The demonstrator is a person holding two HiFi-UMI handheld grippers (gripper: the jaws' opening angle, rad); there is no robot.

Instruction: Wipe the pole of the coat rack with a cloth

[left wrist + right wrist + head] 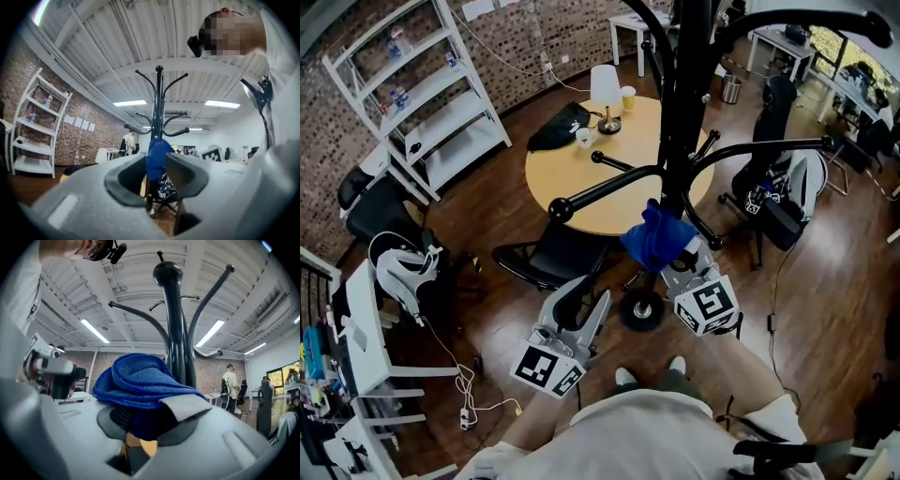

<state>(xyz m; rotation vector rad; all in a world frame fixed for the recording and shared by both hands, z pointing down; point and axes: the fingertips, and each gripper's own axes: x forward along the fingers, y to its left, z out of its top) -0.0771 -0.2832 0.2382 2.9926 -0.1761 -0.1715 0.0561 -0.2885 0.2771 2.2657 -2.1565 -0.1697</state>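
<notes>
The right gripper is clamped on a bunched blue cloth and appears to hold it against the coat rack's black pole just beneath the hook arms, likely so that sliding along the shaft wipes it. The left gripper hangs lower and apart from the pole, jaws parted with nothing between them.

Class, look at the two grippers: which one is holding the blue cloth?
The right gripper, shut on the blue cloth at the coat rack pole; the left gripper is open and empty.
</notes>
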